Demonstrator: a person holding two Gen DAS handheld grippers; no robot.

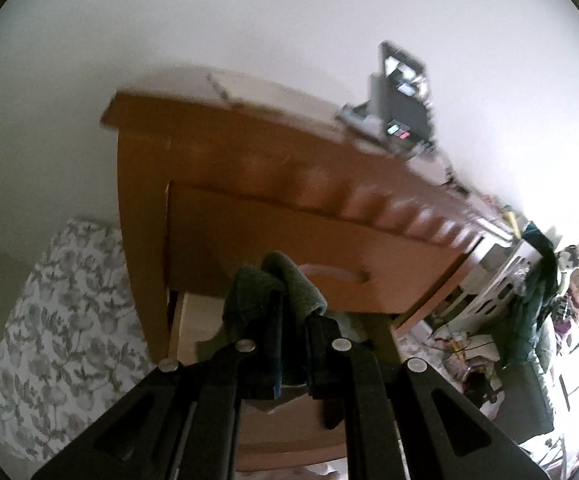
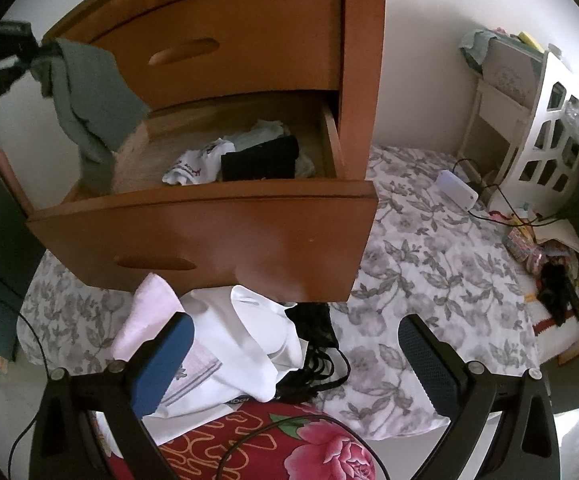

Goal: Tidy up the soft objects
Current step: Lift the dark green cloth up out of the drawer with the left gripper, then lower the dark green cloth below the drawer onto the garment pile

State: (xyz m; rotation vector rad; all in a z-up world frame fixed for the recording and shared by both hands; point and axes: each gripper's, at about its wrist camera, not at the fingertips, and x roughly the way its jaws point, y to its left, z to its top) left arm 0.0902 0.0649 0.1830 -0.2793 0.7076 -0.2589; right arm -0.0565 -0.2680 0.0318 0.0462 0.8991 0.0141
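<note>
A grey-green cloth (image 2: 89,96) hangs in the air over the left end of an open wooden drawer (image 2: 209,236), pinched at its top by the left gripper (image 1: 293,320), whose fingers are clenched on the fabric. The cloth's lower folds trail down to about the drawer's left rim. To place it well, it probably needs carrying right, over the bare wood, until the hem is inside the front board. White and black clothes (image 2: 249,156) fill the drawer's right half; the left half is free. The right gripper (image 2: 293,364) hangs with fingers spread wide, holding nothing, above a pile of white laundry (image 2: 249,344) on the flowered bedspread (image 2: 429,272).
</note>
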